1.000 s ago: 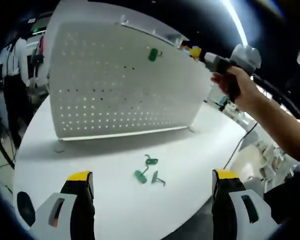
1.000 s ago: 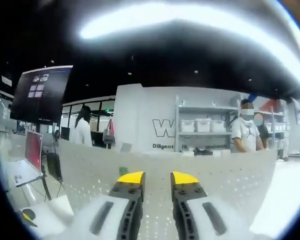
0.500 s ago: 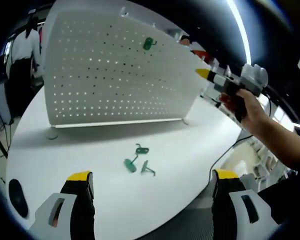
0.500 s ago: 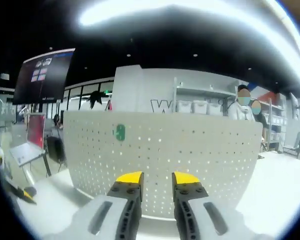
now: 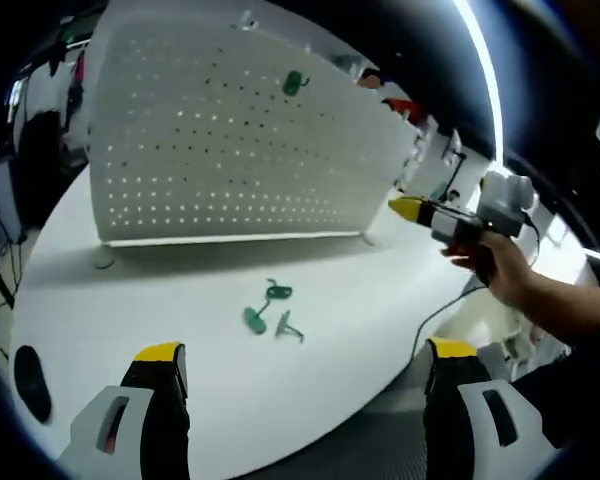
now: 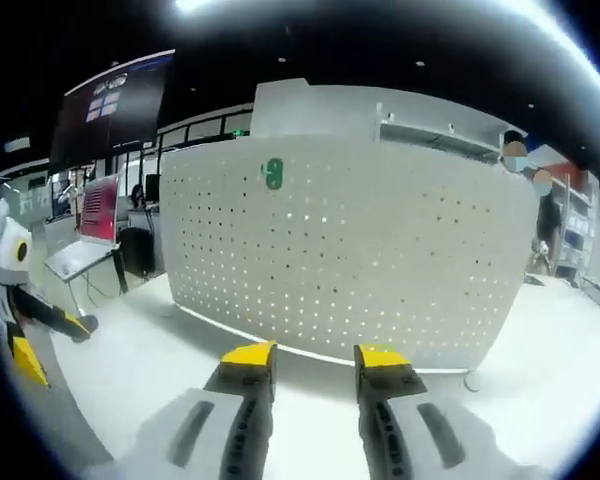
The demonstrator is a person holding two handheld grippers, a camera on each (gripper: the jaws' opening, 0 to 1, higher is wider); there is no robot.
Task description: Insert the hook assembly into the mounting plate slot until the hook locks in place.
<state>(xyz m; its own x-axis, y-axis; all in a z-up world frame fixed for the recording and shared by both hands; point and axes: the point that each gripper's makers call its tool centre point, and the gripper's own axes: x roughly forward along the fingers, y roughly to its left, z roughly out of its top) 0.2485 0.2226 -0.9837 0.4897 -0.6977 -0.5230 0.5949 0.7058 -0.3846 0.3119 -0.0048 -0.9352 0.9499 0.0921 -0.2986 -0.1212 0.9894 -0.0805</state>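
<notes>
A white perforated mounting plate (image 5: 230, 140) (image 6: 350, 250) stands upright on the round white table (image 5: 130, 300). One green hook (image 5: 295, 83) (image 6: 273, 173) hangs near the plate's top edge. Three loose hooks (image 5: 267, 312) lie on the table in front of the plate. My left gripper (image 5: 305, 360) is wide open above the table's near edge and holds nothing; it also appears as the left gripper (image 6: 52, 342) at the left of the right gripper view. A hand holds my right gripper (image 5: 405, 207) (image 6: 315, 357) off the plate's right end. Its jaws stand a narrow gap apart with nothing between them.
The table edge (image 5: 380, 400) curves close under my left gripper. A cable (image 5: 435, 310) runs over the table's right side. Behind the plate are shelves (image 6: 430, 135), a wall screen (image 6: 110, 105), a laptop on a stand (image 6: 90, 225) and a person (image 6: 525, 165).
The right gripper has drawn back and dropped away from the plate, so the plate and its hung hook show lower and fuller in its view. Its jaws look slightly wider apart. The left gripper barely shifted.
</notes>
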